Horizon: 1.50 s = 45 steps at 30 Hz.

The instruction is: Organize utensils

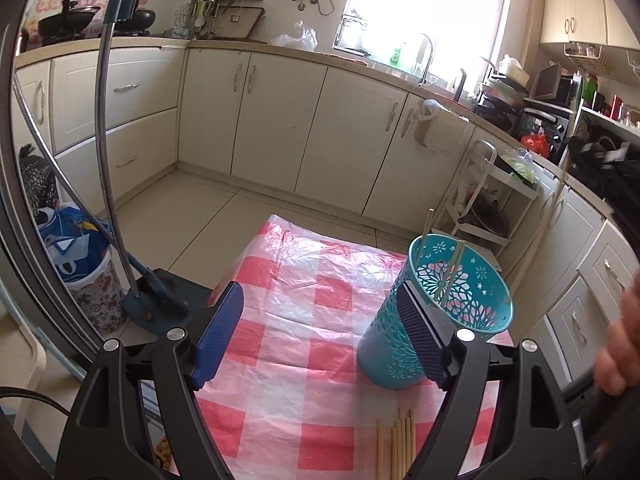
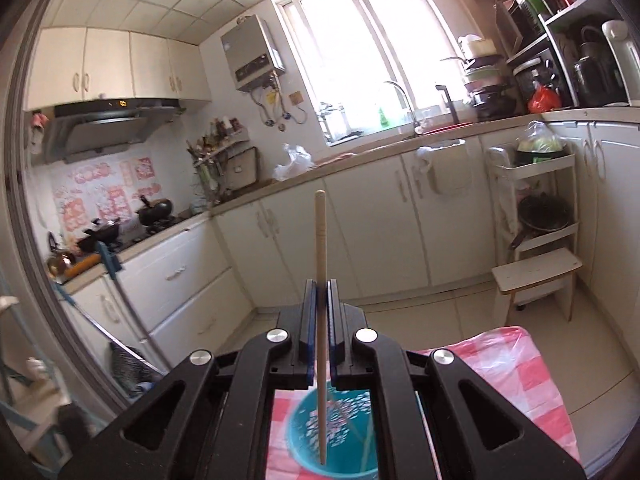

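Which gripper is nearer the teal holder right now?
Left. The left gripper stands open with one finger against the teal holder, which is beside the gap, not in it. The right gripper is above it, shut on a chopstick whose tip hangs over the opening.

The left gripper [image 1: 320, 340] is built of matte black plastic: two broad arms with rounded triangular cut-outs run forward to the jaws, and four round silver screw heads mark the pivots just behind them. Each finger carries a dark blue pad [image 1: 218, 336] with fine ribbing across its face. A thin black cable curves away behind the jaws, on their left side. The right gripper [image 2: 321, 320] has the same make: black arms with triangular cut-outs, four silver screws behind the jaws, and narrow blue-edged pads [image 2: 308, 320] on black fingers.
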Each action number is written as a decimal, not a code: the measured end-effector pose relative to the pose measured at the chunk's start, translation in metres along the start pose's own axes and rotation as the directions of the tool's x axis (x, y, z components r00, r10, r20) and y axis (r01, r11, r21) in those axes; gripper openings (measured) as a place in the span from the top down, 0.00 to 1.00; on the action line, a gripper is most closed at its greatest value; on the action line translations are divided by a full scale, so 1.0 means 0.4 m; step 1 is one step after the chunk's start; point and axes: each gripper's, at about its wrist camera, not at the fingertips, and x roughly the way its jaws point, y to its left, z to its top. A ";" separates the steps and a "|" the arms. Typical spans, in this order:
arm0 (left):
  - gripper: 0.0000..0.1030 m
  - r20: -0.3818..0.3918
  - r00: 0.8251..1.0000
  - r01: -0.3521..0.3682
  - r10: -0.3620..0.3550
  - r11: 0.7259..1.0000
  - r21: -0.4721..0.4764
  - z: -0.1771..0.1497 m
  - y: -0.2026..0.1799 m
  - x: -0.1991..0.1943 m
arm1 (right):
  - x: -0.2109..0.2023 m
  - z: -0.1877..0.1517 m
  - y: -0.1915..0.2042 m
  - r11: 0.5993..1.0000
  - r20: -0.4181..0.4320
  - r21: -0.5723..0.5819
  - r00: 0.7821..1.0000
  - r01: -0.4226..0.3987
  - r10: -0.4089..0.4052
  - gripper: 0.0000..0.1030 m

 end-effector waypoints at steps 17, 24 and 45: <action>0.18 -0.024 0.999 -0.020 0.022 0.996 0.081 -0.013 -0.037 0.002 | 0.002 -0.176 -0.028 0.996 -0.157 -0.069 0.985 0.065 -0.075 0.75; 0.16 -0.006 1.000 -0.021 0.022 0.992 0.123 -0.035 -0.069 -0.014 | -0.200 -0.276 -0.062 0.991 -0.185 -0.095 0.976 0.097 -0.113 0.70; 0.09 -0.049 0.998 -0.030 0.041 0.978 0.207 -0.090 -0.119 0.013 | -0.149 -0.488 -0.120 0.992 -0.458 -0.069 0.880 0.102 -0.122 0.71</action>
